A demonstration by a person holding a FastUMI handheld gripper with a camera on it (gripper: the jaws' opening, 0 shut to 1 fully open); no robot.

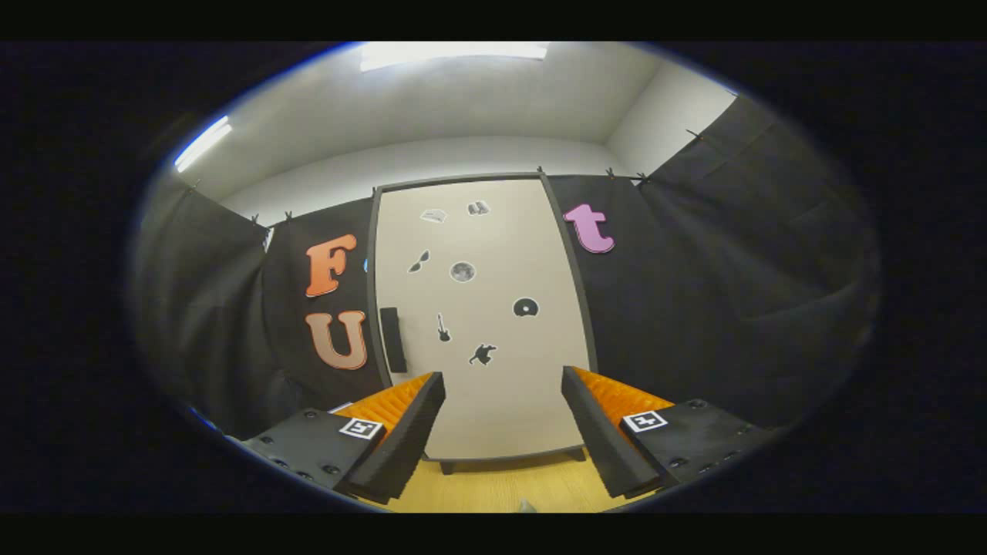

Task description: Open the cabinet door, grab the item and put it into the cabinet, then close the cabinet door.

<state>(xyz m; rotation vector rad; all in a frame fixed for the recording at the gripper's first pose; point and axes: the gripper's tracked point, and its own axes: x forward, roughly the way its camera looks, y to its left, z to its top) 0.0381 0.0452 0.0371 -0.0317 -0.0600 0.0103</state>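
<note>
My gripper (503, 385) is spread wide with nothing between the fingers, pointed straight at the cabinet (480, 324) dead ahead at 12 o'clock. Its pale door (501, 401) is closed, with little black stickers (526, 307) scattered over it. A dark vertical handle (393, 339) sits at about 10 o'clock, near the door's edge. A wooden tabletop (501, 486) runs under the fingers.

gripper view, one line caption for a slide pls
Open tongs face the closed cabinet door, its dark handle ahead of the left finger.
</note>
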